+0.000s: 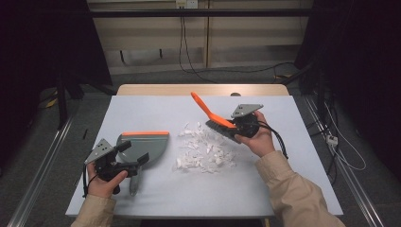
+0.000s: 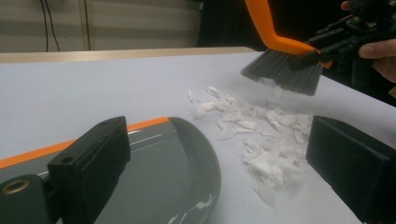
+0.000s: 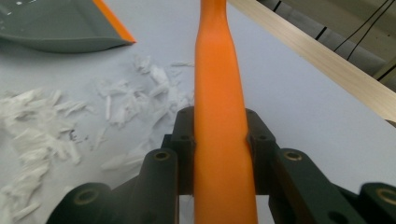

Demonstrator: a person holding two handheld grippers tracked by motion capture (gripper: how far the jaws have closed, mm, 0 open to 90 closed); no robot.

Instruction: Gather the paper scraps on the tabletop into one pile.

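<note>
A grey dustpan (image 1: 147, 143) with an orange lip lies left of centre on the table, its handle pointing toward the front edge. My left gripper (image 1: 134, 152) hovers over its rear part, open, with nothing between the jaws; the dustpan (image 2: 159, 172) lies under the left jaw. A pile of white paper scraps (image 1: 205, 150) sits mid-table, just right of the pan. My right gripper (image 1: 243, 124) is shut on the orange handle of a hand brush (image 1: 208, 112). Its dark bristles (image 2: 285, 70) hang just above the far edge of the scraps (image 2: 261, 135). The handle (image 3: 219, 116) runs up between the right gripper's (image 3: 219, 140) jaws.
A pale cloth (image 1: 156, 111) covers the table, and a wooden strip (image 1: 198, 90) shows at the far edge. Cables (image 1: 340, 142) trail on the floor to the right. Metal rails (image 1: 42, 165) run along both sides of the table.
</note>
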